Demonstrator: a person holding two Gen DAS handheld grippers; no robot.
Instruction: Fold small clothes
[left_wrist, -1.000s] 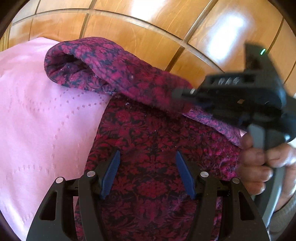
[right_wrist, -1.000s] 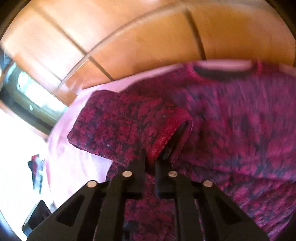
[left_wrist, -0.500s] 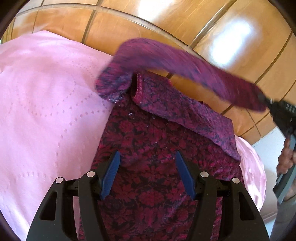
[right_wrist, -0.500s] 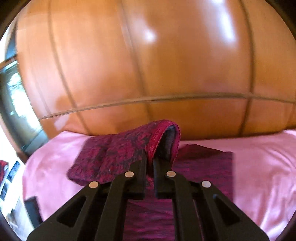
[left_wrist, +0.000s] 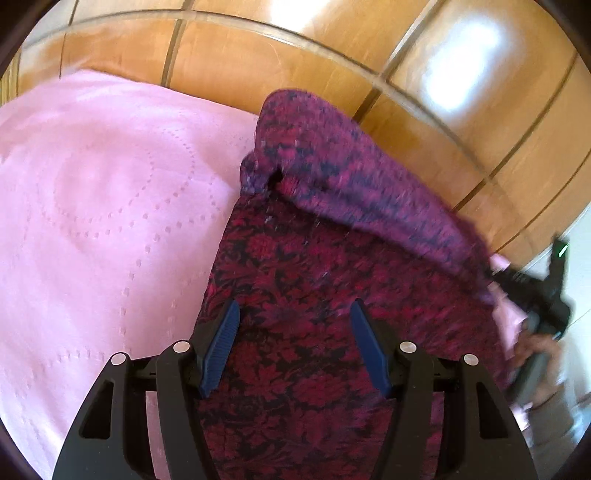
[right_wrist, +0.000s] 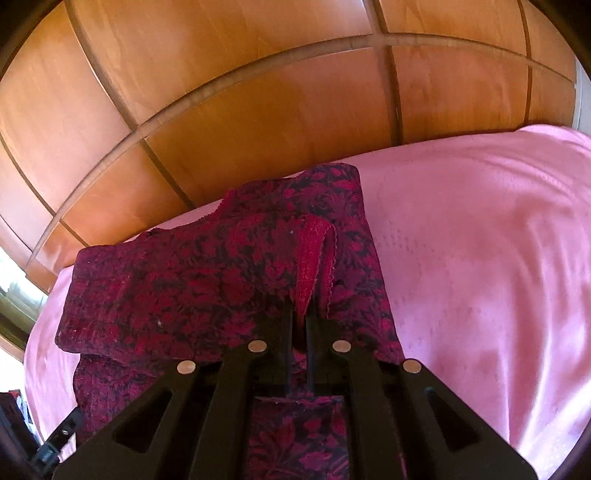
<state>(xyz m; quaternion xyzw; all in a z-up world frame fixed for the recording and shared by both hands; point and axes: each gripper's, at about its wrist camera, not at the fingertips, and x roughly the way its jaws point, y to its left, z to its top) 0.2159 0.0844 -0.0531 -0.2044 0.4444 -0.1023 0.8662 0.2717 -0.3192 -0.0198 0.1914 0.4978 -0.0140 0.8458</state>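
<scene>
Folding sleeve (right_wrist: 207, 280) across floral top (left_wrist: 317, 369) on pink bedspread (left_wrist: 103, 221) — our right gripper (right_wrist: 300, 317) clamps red cuff (right_wrist: 312, 258); left gripper (left_wrist: 295, 347) gapes empty over body. We lay sleeve flat, square, before release.

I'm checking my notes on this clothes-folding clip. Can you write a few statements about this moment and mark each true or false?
1. The right claw is shut on the red hem of the garment. True.
2. The left claw is clamped on the garment. False: its jaws stand apart above the cloth, gripping nothing.
3. The garment lies on a pink cover. True.
4. The garment is plain white. False: it is dark red with a black floral pattern.
5. Wooden panels stand behind the cover. True.
</scene>
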